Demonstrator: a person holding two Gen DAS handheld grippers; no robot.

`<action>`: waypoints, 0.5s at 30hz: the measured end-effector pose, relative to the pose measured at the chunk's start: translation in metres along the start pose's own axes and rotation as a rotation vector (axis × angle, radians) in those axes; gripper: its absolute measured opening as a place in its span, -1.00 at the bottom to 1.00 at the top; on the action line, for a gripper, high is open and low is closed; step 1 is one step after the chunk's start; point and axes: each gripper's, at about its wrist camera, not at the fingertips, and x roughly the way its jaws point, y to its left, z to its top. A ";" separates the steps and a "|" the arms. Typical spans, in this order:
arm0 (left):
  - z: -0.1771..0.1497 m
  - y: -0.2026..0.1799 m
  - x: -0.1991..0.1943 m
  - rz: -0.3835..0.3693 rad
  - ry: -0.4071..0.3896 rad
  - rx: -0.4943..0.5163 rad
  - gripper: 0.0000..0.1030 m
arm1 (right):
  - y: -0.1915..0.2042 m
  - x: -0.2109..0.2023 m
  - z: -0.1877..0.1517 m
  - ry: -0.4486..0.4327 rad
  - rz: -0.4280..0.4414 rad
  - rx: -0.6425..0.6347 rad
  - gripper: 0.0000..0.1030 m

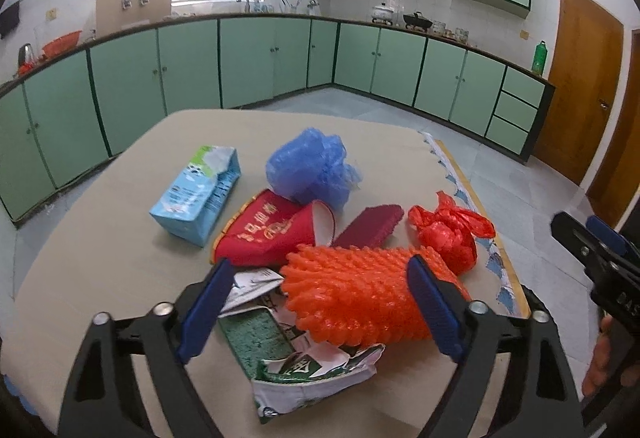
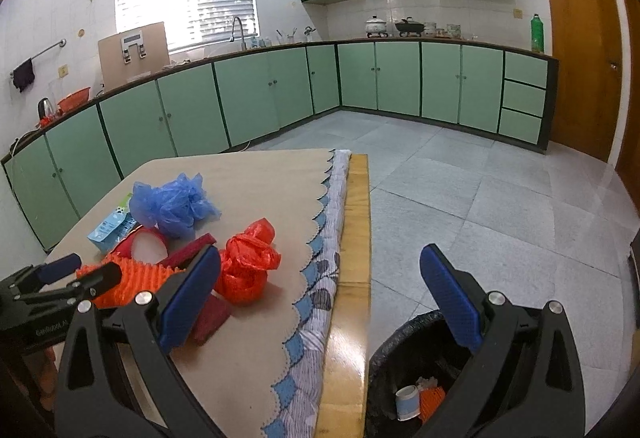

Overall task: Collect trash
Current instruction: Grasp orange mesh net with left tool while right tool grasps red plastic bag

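Trash lies heaped on the beige-covered table (image 1: 100, 238): a bright orange spiky plastic sleeve (image 1: 360, 294), a crumpled green-and-white wrapper (image 1: 316, 374), a red paper cup (image 1: 272, 230) on its side, a light blue carton (image 1: 200, 193), a scrunched blue plastic bag (image 1: 308, 165) and a knotted red plastic bag (image 1: 448, 230). The left gripper (image 1: 320, 310) is spread wide around the orange sleeve, pads not pressing it. The right gripper (image 2: 320, 294) hangs spread and empty over the table edge, above a black-lined bin (image 2: 384, 366) holding a few scraps.

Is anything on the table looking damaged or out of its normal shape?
Yes. The red paper cup lies on its side, squashed. The green and white packet near the left tool is torn and crumpled. The blue milk carton also lies flat, its top dented.
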 end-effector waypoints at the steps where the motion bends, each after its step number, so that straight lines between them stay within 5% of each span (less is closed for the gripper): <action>1: -0.001 0.000 0.002 -0.005 0.005 -0.002 0.40 | 0.001 0.002 0.001 0.004 0.005 0.000 0.88; 4: -0.003 0.000 0.005 -0.029 0.016 -0.007 -0.06 | 0.005 0.013 0.000 0.022 0.024 -0.002 0.88; 9: -0.008 0.001 0.006 -0.043 0.001 -0.011 -0.53 | 0.016 0.027 -0.003 0.050 0.047 -0.012 0.87; 15: -0.010 0.007 0.007 -0.038 -0.017 -0.018 -0.60 | 0.030 0.049 -0.005 0.102 0.076 -0.033 0.72</action>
